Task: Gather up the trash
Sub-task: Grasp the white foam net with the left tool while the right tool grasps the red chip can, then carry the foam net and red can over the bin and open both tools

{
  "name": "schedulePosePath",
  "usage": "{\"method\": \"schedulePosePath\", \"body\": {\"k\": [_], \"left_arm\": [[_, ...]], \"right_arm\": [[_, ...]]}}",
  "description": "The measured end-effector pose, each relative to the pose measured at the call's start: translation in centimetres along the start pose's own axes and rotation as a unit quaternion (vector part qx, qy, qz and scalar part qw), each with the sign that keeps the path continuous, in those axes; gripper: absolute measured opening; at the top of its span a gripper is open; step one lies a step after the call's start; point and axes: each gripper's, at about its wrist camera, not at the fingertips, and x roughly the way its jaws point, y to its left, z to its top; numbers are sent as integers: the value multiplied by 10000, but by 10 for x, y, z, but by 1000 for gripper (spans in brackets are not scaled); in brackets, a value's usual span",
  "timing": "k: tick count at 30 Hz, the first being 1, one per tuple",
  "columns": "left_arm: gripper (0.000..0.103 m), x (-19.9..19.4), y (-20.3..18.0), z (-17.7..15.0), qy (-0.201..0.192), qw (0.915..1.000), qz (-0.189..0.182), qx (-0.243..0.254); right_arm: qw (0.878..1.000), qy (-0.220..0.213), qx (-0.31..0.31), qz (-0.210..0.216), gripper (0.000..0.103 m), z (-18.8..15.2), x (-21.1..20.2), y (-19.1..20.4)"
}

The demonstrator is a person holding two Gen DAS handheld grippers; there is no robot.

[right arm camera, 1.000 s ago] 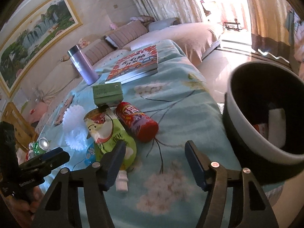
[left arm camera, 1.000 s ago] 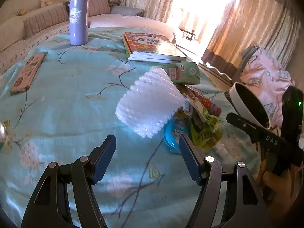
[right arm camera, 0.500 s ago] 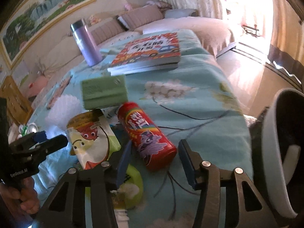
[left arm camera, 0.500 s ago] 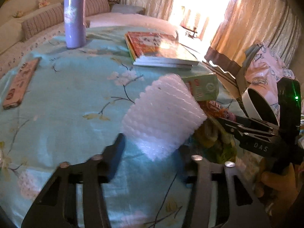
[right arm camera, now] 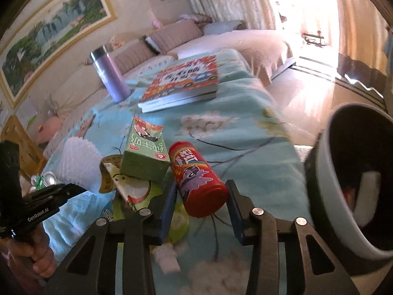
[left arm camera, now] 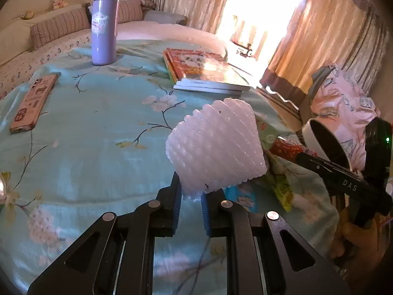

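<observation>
My left gripper (left arm camera: 191,198) is shut on the lower edge of a white foam fruit net (left arm camera: 216,145), which also shows in the right wrist view (right arm camera: 78,164). My right gripper (right arm camera: 200,205) is open, its fingers on either side of a red snack can (right arm camera: 196,179) lying on the blue cloth; they do not press it. A green carton (right arm camera: 146,154) lies on a green and yellow pouch (right arm camera: 137,196) beside the can. A white trash bin (right arm camera: 353,179) with a black liner stands at the table's right edge, with some trash inside.
A purple flask (left arm camera: 104,22), a stack of books (left arm camera: 203,72) and a phone (left arm camera: 33,103) lie further back on the table (left arm camera: 98,135). A crushed can (right arm camera: 50,178) lies at the left. A sofa and curtains stand behind.
My left gripper moved in and shut on the foam net. My right gripper moved forward until the red can lay between its open fingers.
</observation>
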Motion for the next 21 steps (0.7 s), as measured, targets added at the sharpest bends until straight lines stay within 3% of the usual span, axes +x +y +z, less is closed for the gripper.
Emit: {"method": "schedulePosePath", "body": {"k": [4,21], "left_arm": [[13,-14,-13,-5,-65,9998,-186,97],[13,-23,-93,-23,96,9932,-852,791]], "right_arm": [[9996,-204,176,8,34,-7,-21,-5],[9955,-758,568,-54,34,-42,-93,-16]]}}
